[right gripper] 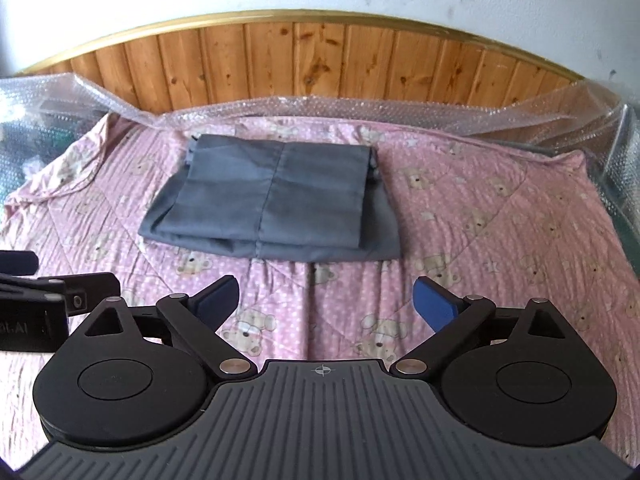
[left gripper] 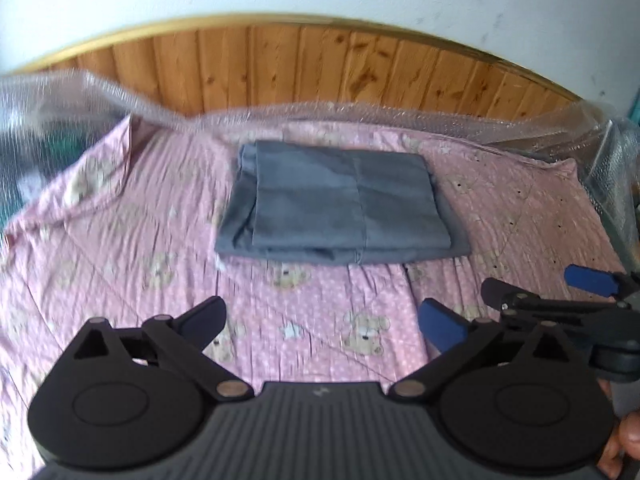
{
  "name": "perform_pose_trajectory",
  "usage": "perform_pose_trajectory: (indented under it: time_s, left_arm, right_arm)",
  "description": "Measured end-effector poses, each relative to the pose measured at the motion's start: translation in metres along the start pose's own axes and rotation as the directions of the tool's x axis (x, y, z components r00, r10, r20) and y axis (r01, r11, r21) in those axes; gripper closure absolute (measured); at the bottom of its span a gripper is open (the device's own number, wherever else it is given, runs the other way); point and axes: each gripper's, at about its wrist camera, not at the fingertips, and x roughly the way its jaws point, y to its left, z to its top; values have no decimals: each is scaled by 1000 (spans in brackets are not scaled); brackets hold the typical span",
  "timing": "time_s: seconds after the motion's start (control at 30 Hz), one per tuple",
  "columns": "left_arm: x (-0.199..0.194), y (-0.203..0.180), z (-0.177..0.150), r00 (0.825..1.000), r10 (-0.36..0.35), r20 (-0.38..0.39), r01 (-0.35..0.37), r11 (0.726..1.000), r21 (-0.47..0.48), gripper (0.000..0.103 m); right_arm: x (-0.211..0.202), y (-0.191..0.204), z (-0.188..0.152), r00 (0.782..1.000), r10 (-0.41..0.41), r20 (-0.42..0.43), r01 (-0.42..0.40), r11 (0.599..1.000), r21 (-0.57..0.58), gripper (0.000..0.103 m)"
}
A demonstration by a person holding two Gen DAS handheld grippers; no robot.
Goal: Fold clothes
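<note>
In the left wrist view, crumpled bubble wrap point(left gripper: 48, 120) is seen at the upper left edge, blurred. A pink quilt with a teddy-bear print point(left gripper: 120, 248) is spread across the bed, one corner turned over at the left. A folded grey garment point(left gripper: 340, 212) lies flat on the quilt at the centre of the frame, below the wooden headboard point(left gripper: 320, 68). The left gripper point(left gripper: 324, 320) is held at the bottom centre with its jaws spread wide; nothing is between them and only quilt is seen in the gap. At the right edge, the right gripper point(left gripper: 532, 280) is seen, likewise released and empty, well apart from the garment. A fingertip point(left gripper: 628, 436) is visible at the lower right corner.
</note>
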Motion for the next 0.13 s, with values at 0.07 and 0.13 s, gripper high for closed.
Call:
perform_pose_trajectory:
  time_s: [0.07,0.13]
  left_arm:
    - [-3,-7,0,1000,1,9,-1,1000,19,0]
    - [-3,-13,0,1000,-12,3,12,999,30,0]
  right_arm:
    - [-1,-4,1,1000,0,2,0,1000,8,7]
    - [-2,-9,2,1000,-5,5,5,1000,20,7]
